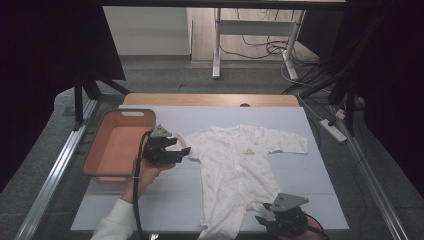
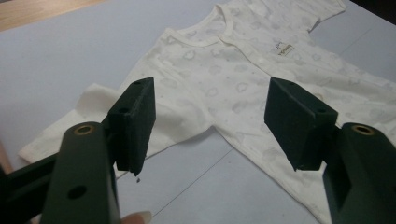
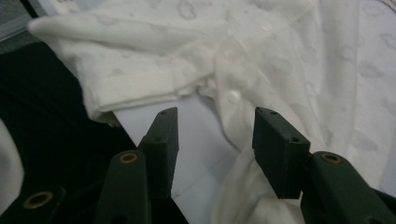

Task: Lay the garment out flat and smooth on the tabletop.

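Cream baby romper (image 1: 235, 165) with faint cloud print, pale blue table cover (image 1: 165, 200), orange basket (image 1: 117, 145), black grippers

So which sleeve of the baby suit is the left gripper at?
The sleeve nearest the orange basket, beside the open left gripper; the other sleeve lies spread toward the far side.

An orange basket (image 1: 116, 145) with a grey rim stands at the left edge of the surface (image 1: 300, 170), which carries a pale blue sheet; a wooden strip (image 1: 210, 99) shows along its far edge; beyond, white desk legs (image 1: 217, 45), loose cables (image 1: 260, 49) and a power strip (image 1: 334, 129) occupy the grey floor (image 1: 160, 77).
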Demonstrator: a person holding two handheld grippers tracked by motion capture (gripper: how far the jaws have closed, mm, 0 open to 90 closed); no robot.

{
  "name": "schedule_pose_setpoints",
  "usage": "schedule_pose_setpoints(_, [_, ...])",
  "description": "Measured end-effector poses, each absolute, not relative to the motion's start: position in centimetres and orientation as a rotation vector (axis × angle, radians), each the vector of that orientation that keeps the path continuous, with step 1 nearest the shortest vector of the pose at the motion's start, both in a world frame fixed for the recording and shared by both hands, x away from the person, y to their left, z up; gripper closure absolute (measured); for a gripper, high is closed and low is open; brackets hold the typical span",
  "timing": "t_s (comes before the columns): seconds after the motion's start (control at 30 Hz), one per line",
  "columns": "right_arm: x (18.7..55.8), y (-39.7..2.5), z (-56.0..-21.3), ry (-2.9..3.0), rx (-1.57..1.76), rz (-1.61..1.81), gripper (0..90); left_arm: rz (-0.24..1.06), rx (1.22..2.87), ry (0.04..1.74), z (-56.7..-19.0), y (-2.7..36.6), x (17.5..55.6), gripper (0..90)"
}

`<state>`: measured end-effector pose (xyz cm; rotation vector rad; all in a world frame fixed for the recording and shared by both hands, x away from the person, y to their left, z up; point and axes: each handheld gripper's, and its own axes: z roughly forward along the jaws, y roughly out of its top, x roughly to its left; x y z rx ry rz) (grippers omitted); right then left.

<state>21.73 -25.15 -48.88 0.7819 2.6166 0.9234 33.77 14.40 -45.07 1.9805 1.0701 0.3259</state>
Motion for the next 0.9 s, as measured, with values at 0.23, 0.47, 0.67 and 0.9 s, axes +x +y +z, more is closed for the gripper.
schedule_pose_setpoints(0.23, [22.8, -26.3, -50.2, 2.611, 0.851, 0.805, 53.2, 0.328, 1.985, 1.065, -45.1, 14.3, 33.7, 34.7])
schedule_pose_setpoints(0.47, [23.2, -26.6, -50.6, 2.622, 0.840, 0.746, 68.2, 0.329, 1.985, 1.068, -45.1, 14.4, 33.7, 34.4])
schedule_pose_setpoints(0.67, [23.0, -26.7, -50.4, 2.656, 0.847, 0.753, 82.8, 0.328, 1.984, 1.066, -45.1, 14.4, 33.7, 34.5])
schedule_pose_setpoints(0.9, [20.6, -25.0, -49.7, 2.748, 0.770, 0.841, 83.7, 0.326, 1.982, 1.075, -45.2, 14.6, 33.8, 34.4])
